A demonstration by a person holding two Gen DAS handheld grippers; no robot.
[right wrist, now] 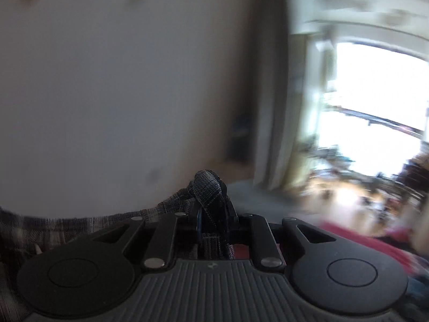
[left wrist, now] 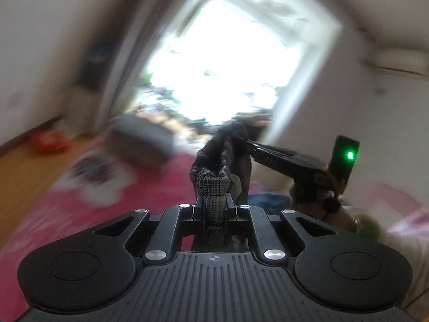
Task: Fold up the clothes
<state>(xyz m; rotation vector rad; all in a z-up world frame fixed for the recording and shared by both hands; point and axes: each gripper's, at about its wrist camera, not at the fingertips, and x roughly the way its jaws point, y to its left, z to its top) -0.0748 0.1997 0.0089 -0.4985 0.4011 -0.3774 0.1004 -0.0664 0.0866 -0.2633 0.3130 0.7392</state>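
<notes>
A dark grey checked garment (left wrist: pixel 214 185) is pinched in my left gripper (left wrist: pixel 213 201), which is shut on a bunched edge of it. The cloth runs up and to the right, where my right gripper (left wrist: pixel 249 141) grips its other end; that tool's body shows a green light. In the right wrist view my right gripper (right wrist: pixel 211 209) is shut on a folded bit of the same checked garment (right wrist: pixel 207 185), and the rest of the cloth trails off to the left, low in the frame. Both views are blurred by motion and the garment is held up in the air.
A bed with a red and pink cover (left wrist: pixel 80 201) lies below. Behind it are a bright window (left wrist: pixel 222 61), a wooden floor (left wrist: pixel 32 166) with a red object (left wrist: pixel 49 141), a dark box (left wrist: pixel 144 139), and white walls. A person's hand (left wrist: pixel 321 201) holds the right tool.
</notes>
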